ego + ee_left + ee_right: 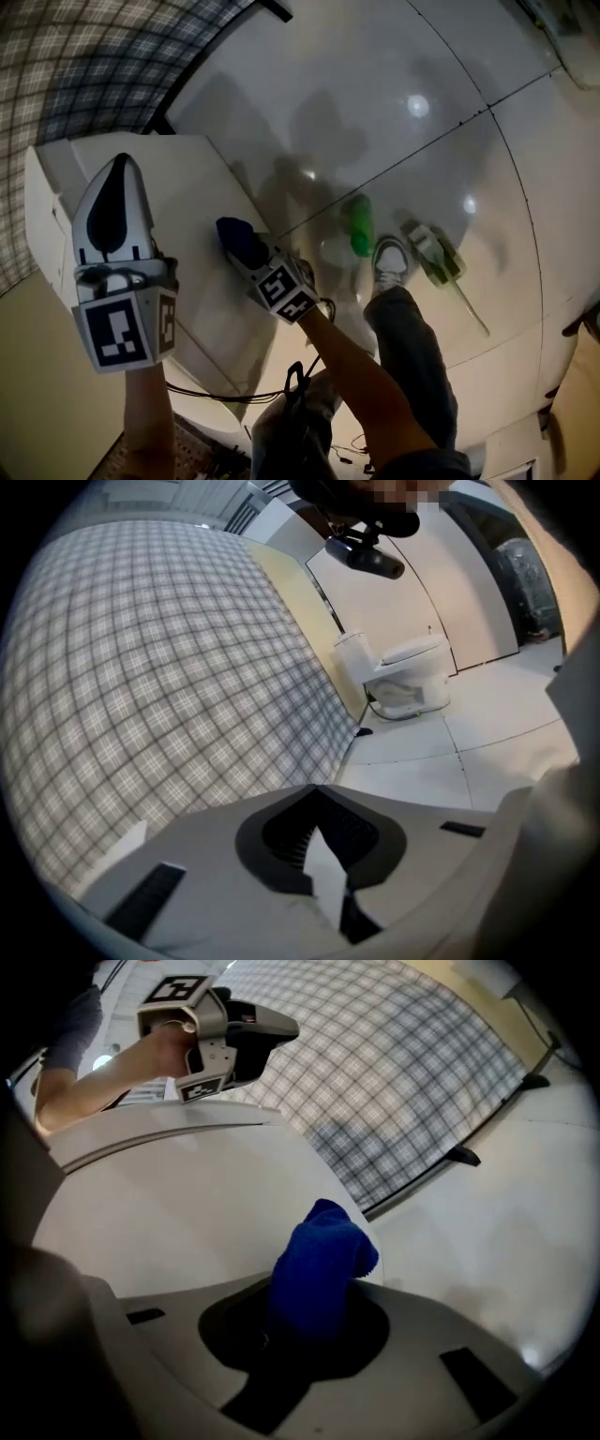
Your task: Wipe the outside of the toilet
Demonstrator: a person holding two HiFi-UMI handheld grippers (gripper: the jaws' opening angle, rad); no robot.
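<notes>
Head view: right tongs (251, 253) clenched on blue cloth (238, 236) at toilet (187, 183) edge, left tongs (117, 173) closed, green bottle (358, 226) beyond.

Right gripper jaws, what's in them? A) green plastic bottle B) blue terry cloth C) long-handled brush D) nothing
B: the right gripper has its jaws closed on the bunched blue terry cloth, which sticks out over the white ceramic toilet.

cloth (319, 1260) was deep blue | toilet (187, 183) was plain white | wall (84, 66) was grey-and-white plaid | floor tiles (450, 56) were glossy white | bottle (358, 225) was green | shoe (390, 264) was white
</notes>
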